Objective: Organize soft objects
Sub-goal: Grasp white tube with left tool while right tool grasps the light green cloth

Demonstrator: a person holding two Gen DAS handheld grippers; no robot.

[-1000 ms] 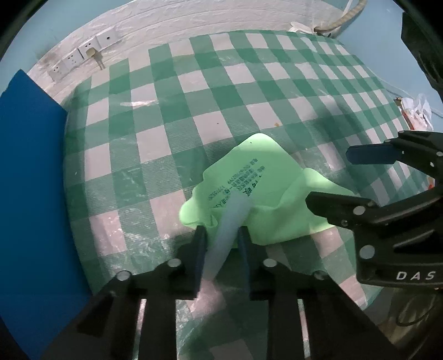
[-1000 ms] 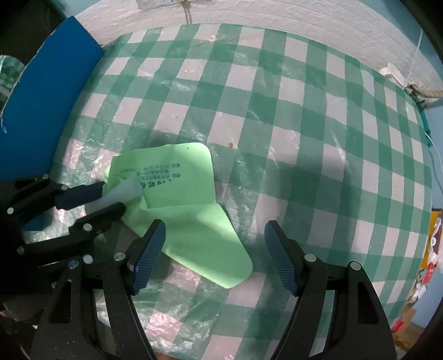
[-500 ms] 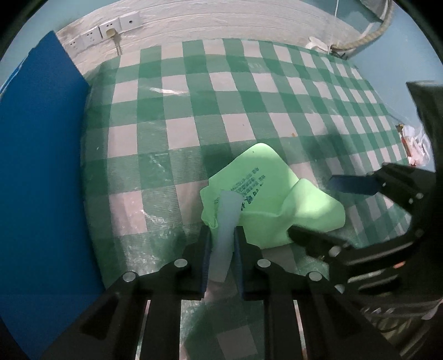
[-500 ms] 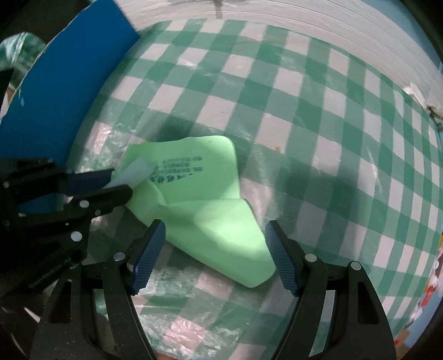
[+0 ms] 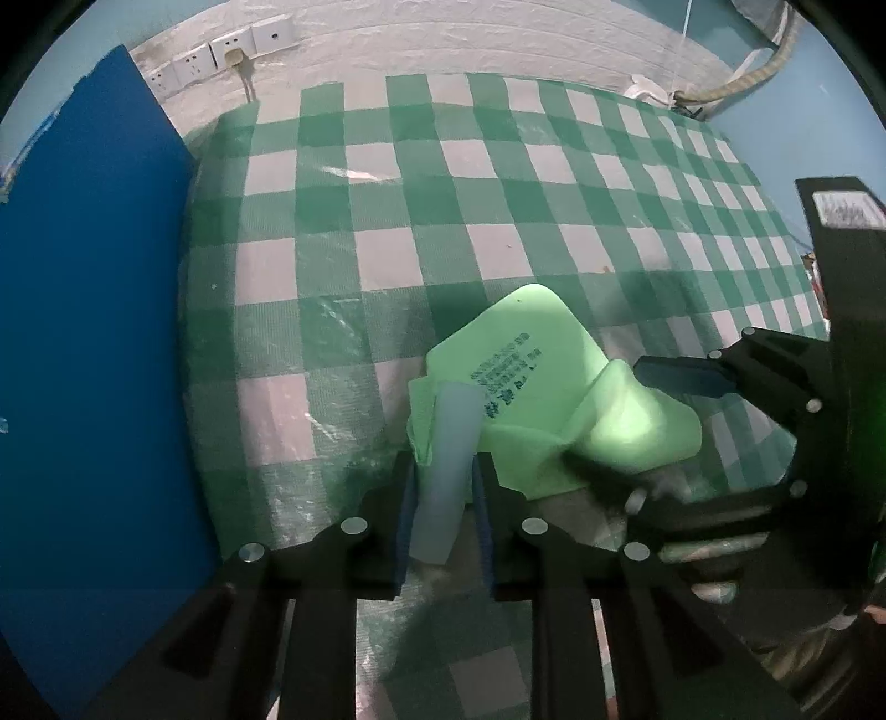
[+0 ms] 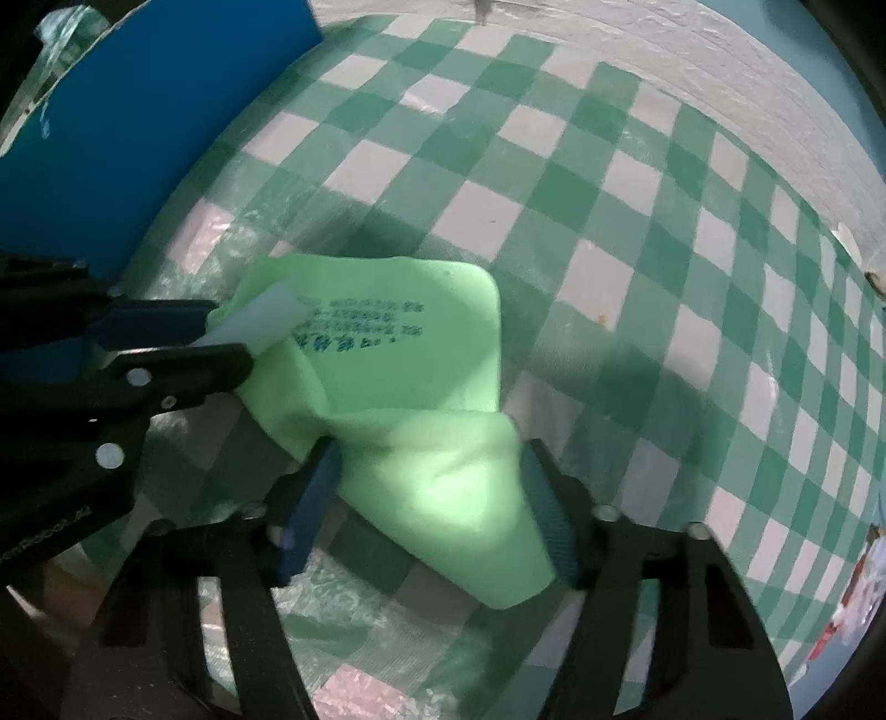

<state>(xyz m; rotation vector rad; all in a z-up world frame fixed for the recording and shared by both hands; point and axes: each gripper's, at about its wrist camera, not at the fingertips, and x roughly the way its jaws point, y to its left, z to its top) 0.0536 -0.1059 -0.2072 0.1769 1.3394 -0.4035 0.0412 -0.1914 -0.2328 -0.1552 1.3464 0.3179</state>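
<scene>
A light green soft cloth with dark printed text lies crumpled on the green-and-white checked tablecloth. A pale whitish strip at its near-left edge is pinched in my left gripper; those jaws are opening slightly, and the strip stays held. The right wrist view shows the same cloth, strip and left gripper at the left. My right gripper straddles the cloth's near flap, its jaws closing, and the flap bulges up between both pads. It enters the left view from the right.
A blue board stands along the table's left side, also in the right view. Wall sockets sit on the white wall behind. A hose hangs at the far right corner. Coloured packaging lies off the right edge.
The right gripper has come down over the cloth's near flap and narrowed its jaws, bunching the flap. The left gripper has kept its hold on the strip.
</scene>
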